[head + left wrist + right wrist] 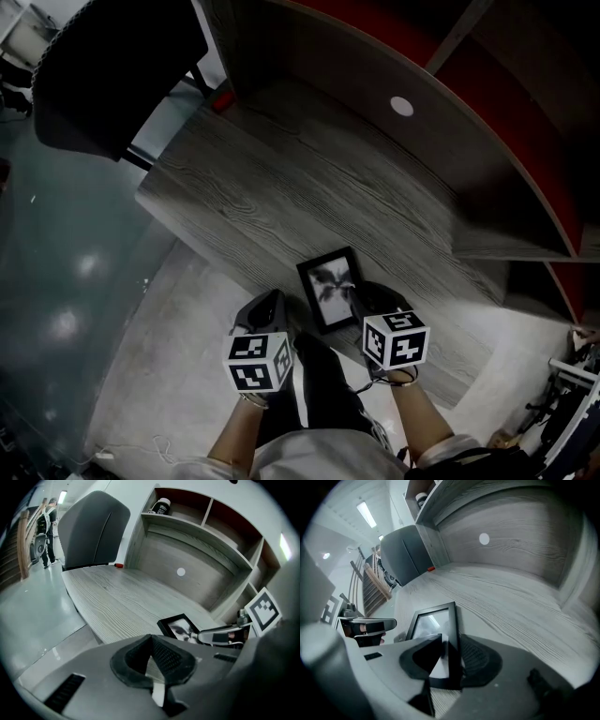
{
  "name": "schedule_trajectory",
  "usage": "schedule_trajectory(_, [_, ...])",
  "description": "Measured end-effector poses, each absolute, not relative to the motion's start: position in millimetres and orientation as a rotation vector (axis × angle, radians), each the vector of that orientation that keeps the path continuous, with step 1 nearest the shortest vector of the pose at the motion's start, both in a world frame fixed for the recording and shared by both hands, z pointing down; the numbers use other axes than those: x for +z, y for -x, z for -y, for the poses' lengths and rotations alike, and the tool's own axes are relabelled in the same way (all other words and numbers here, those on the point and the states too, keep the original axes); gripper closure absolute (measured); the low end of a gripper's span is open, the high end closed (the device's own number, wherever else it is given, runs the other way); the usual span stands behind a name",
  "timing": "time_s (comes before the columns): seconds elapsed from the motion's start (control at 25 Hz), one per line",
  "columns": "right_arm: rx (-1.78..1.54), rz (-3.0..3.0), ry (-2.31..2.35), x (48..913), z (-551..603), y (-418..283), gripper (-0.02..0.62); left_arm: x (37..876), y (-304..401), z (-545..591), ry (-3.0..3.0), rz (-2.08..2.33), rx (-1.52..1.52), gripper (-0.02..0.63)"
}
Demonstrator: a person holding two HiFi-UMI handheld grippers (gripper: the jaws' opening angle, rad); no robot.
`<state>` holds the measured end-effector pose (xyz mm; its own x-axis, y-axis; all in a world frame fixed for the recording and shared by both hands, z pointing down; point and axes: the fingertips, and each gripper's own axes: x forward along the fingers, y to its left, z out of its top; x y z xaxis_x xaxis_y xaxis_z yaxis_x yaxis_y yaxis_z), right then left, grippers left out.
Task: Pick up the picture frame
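Note:
A small black picture frame (330, 289) lies flat on the grey wooden desk (281, 187) near its front edge. My right gripper (370, 298) is at the frame's right side. In the right gripper view the frame (433, 625) has its near corner between the jaws of my right gripper (447, 658), which stand wide apart and do not press on it. My left gripper (269, 305) hangs just left of the frame, apart from it. In its own view my left gripper (151, 639) has its tips together with nothing in them, and the frame (180, 626) shows beyond.
A dark office chair (112, 66) stands at the desk's far left end. A curved back panel with a white cable cap (401, 106) and shelves rises behind the desk. A black jar (161, 506) sits on an upper shelf. My legs are below the desk's edge.

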<state>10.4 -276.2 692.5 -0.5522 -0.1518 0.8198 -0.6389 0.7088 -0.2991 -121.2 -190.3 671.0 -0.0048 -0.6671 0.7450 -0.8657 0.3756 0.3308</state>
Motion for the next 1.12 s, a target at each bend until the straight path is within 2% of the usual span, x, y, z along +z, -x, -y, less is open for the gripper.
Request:
schedule_trajectory(0.36, [0.828,2.108,-0.55,695.4,275.6,-9.9,0.465,677.8,122.3,185.3,-1.337,1.733,0.281,0.592])
schedule_trajectory(0.56, [0.906,2.082,-0.52,696.1,278.0,-12.5,0.502,675.4,119.2,188.8,-1.355,1.729,0.291,0.592])
schedule_trajectory(1.12, [0.936,2.098,-0.545,694.7,274.2,-11.8,0.509,665.3,117.9,193.0,-1.385,1.729,0.321,0.592])
